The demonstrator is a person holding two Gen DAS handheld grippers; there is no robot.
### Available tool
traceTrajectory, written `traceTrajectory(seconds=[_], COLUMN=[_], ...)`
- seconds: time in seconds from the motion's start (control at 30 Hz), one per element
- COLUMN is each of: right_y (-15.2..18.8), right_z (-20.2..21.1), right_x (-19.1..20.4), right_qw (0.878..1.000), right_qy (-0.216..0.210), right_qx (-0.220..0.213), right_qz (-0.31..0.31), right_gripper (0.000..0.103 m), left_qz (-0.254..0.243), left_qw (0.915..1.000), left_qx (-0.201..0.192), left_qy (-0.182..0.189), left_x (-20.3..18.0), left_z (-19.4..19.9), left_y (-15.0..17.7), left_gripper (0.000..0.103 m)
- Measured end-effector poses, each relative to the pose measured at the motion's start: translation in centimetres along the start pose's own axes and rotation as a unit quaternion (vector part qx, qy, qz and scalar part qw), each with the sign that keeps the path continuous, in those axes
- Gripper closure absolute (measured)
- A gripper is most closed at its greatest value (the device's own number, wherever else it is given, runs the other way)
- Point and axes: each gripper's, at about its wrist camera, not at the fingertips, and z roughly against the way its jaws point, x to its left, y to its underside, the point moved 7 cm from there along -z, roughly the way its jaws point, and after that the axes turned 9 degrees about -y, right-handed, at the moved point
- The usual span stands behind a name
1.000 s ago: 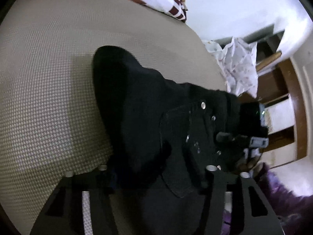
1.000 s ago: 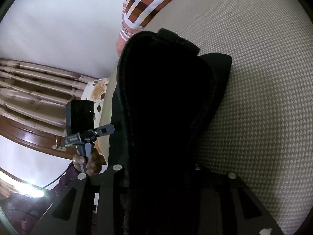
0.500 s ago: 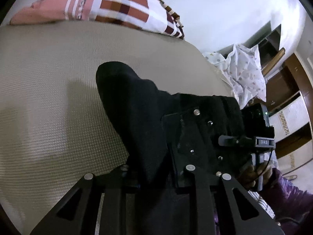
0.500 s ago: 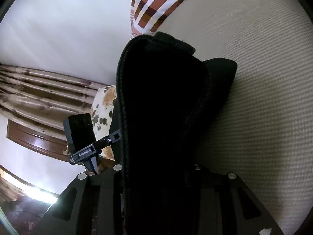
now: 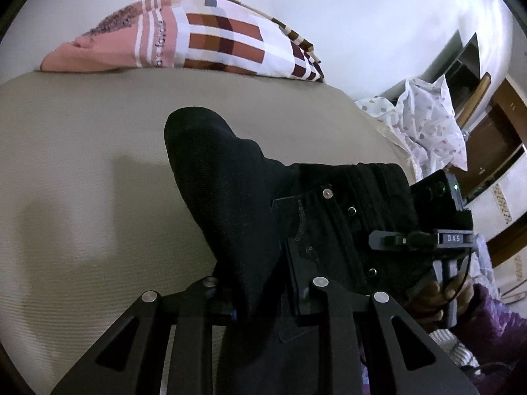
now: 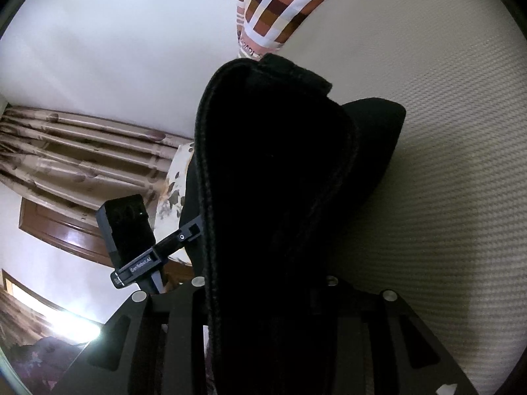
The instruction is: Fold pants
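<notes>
Bedroom surroundings: bed, pillow, curtain and wooden furniture

A beige woven bed cover [image 5: 82, 197] fills most of both views, and a pillow [image 5: 204, 39] checked in white, rust and brown lies at its far edge against a plain white wall [image 5: 346, 16]. Off the bed's right side in the left wrist view, a crumpled white cloth with small spots [image 5: 425, 125] sits before dark wooden shelving [image 5: 494, 141]. The right wrist view shows a pleated brown curtain [image 6: 66, 151], a wooden panel [image 6: 56, 227] below it, and a leaf-patterned white cloth [image 6: 174, 191].
</notes>
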Motion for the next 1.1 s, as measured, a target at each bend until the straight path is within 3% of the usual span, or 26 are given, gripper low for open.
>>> traceTrajectory(seconds=[0.5,1.1], right_y=[-1.9,-8.8], right_z=[-6.0,-17.7], right_x=[3.2,5.7], right_qw=[1.0,0.997], right_qy=[-0.013,-0.038], right_qx=[0.02,0.058], right_qz=[0.016,0.029], right_gripper=[0.073,0.073], left_qz=[0.004,0.044], left_qw=[0.9984,0.9902], left_qx=[-0.034,-0.08], left_qy=[-0.045,-0.106], left_x=[4.3,15.1], left_z=[3.1,5.1], left_y=[-1.4,-6.7], left_gripper=[0.081,0.081])
